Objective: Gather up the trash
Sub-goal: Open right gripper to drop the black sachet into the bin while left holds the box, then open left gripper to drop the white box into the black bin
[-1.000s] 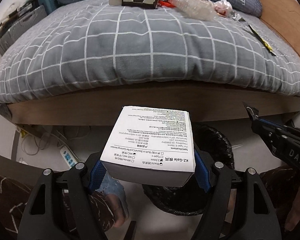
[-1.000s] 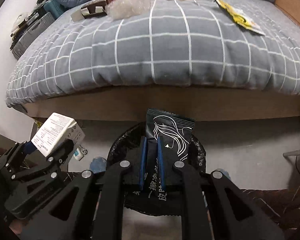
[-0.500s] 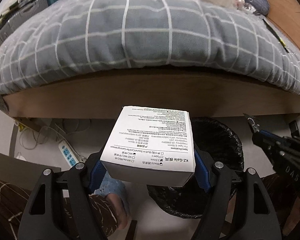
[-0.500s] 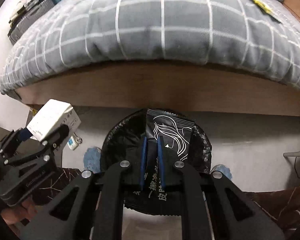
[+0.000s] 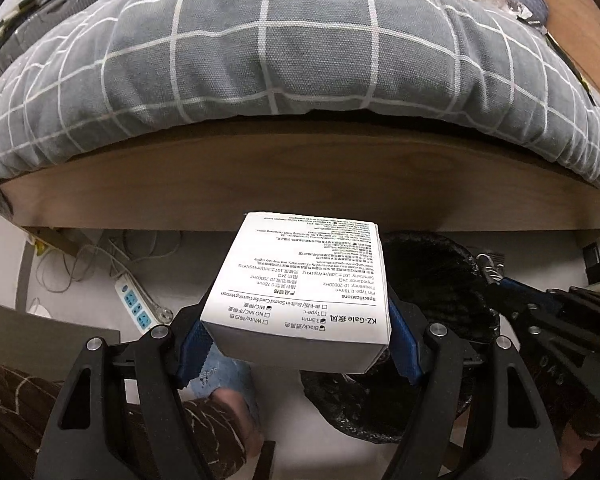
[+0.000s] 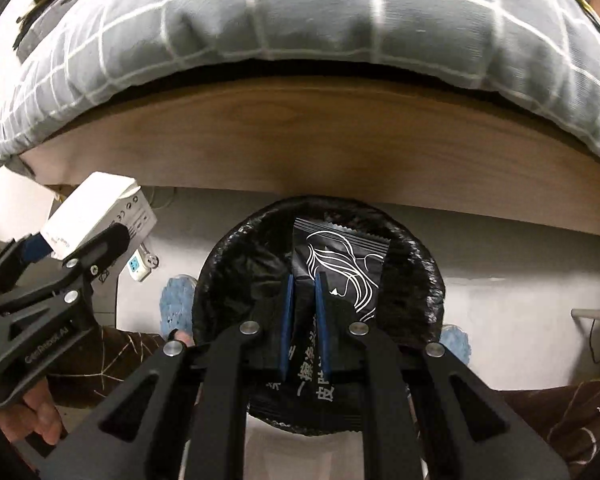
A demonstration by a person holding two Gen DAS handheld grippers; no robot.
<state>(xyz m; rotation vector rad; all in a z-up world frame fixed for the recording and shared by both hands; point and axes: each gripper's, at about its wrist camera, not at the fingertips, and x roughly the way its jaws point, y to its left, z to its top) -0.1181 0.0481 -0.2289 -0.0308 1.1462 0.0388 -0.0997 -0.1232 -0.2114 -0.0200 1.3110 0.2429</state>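
Above the black bin point(image 6: 320, 320), the right tool point(image 6: 305, 316) grips a black wrapper point(image 6: 340, 268), long axis pointing forward; the left tool point(image 5: 296, 336) clamps a white box point(image 5: 300, 284) lengthwise.

Landmark: trash bin point(image 6: 320, 320), on floor just in front of bed frame point(image 6: 300, 152), below its edge. Quilt point(image 5: 260, 48) on top of bed frame, overhanging it. Right gripper point(image 6: 303, 316) directly above bin opening, wrapper point(image 6: 340, 264) clamped between its fingers, over the bin. Left gripper point(image 5: 296, 344) left of bin, box point(image 5: 304, 284) between its pads, above the bin's left rim. Power strip point(image 5: 136, 308) on floor left of bin, near cables point(image 5: 80, 260) under bed frame. Feet either side of bin.
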